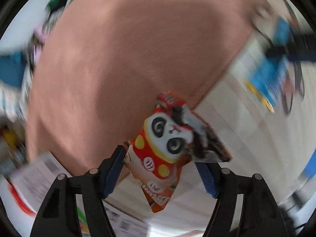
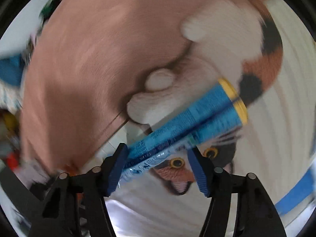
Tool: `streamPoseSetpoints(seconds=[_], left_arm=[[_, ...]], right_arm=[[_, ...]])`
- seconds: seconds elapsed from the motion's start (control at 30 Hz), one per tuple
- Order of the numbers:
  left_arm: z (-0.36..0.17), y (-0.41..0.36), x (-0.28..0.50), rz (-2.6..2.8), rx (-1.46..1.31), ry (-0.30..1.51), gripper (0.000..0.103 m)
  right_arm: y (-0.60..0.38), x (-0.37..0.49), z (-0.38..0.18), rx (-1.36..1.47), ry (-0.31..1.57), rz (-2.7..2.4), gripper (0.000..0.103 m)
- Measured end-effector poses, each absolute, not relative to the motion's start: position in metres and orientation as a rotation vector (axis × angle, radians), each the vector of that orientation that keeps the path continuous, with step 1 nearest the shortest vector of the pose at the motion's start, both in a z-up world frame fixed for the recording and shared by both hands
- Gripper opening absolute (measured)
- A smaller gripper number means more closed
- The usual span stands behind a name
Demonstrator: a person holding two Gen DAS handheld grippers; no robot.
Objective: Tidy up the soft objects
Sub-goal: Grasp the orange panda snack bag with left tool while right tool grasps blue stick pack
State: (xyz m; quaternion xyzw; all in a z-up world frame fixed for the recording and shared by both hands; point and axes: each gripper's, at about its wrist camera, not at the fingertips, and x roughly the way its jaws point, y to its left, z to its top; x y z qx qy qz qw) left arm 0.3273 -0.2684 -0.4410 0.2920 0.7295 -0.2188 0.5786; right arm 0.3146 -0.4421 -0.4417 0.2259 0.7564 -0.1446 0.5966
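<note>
In the left wrist view my left gripper (image 1: 161,158) holds an orange snack packet with a panda picture (image 1: 169,144) between its blue pads, lifted above a pink cloth (image 1: 122,59) and a pale floor. In the right wrist view my right gripper (image 2: 158,158) holds a blue snack packet with yellow ends (image 2: 189,122) between its pads. Below it lies a plush cat pillow (image 2: 227,59), white with orange and black patches, its face near the right finger. The pink cloth also shows in the right wrist view (image 2: 88,59). Both views are blurred by motion.
A blue packet with a dark gripper (image 1: 276,65) shows blurred at the right of the left wrist view. Printed papers (image 1: 39,175) lie at the lower left. Blurred coloured items (image 1: 11,73) line the left edge. Blue tape (image 2: 296,193) marks the floor at the lower right.
</note>
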Motion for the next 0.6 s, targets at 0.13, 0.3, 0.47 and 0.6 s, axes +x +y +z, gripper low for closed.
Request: streamPoseSetpoints(seconds=[0.13,0.3,0.47,0.6], left_arm=[[-0.446,-0.239,0.347,-0.436,0.371,1.826,0.068],[-0.441,-0.237,0.344,-0.464,0.346,1.826,0.069],[-0.413,-0.255,0.34,-0.447,0.521,1.663,0.069],[-0.407,-0.274,0.334,-0.468,0.623,1.596,0.072]], right_arm=[[-0.405,0.317,-0.444,0.262,1.822,-0.212,0.043],[-0.377,0.307,-0.447,0.13,1.879,-0.126,0.042],[-0.377,0.3,-0.446,0.236,1.853,-0.159,0.057],[-0.381,0.303,-0.443,0.3,1.827,-0.194,0.06]])
